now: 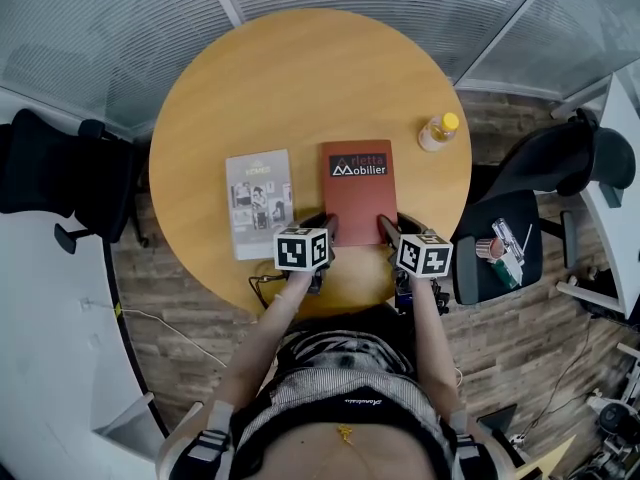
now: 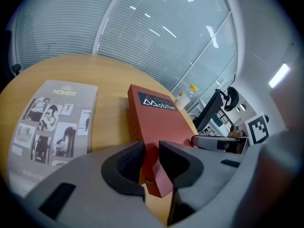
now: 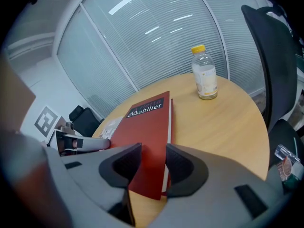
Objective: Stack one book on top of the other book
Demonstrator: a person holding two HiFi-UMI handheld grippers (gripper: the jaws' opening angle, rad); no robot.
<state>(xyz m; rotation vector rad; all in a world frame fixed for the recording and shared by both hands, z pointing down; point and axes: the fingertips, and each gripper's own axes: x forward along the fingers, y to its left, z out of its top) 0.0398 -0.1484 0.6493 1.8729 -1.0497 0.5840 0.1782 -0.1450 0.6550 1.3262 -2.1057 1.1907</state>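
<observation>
1. Left gripper [image 2: 151, 158] clenched on the red book's [image 1: 358, 190] near-left corner; right gripper [image 3: 153, 167] clenched on its near-right corner.
2. Red book just right of grey book [image 1: 259, 202], not touching; long axes parallel, running away from the jaws.
3. Judgement: the carry goes sideways, leftward onto grey book; left gripper is nearer it.

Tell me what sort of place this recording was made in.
Most likely an office meeting room. A round wooden table stands in a corner of glass walls with blinds, and black office chairs sit beside it.
</observation>
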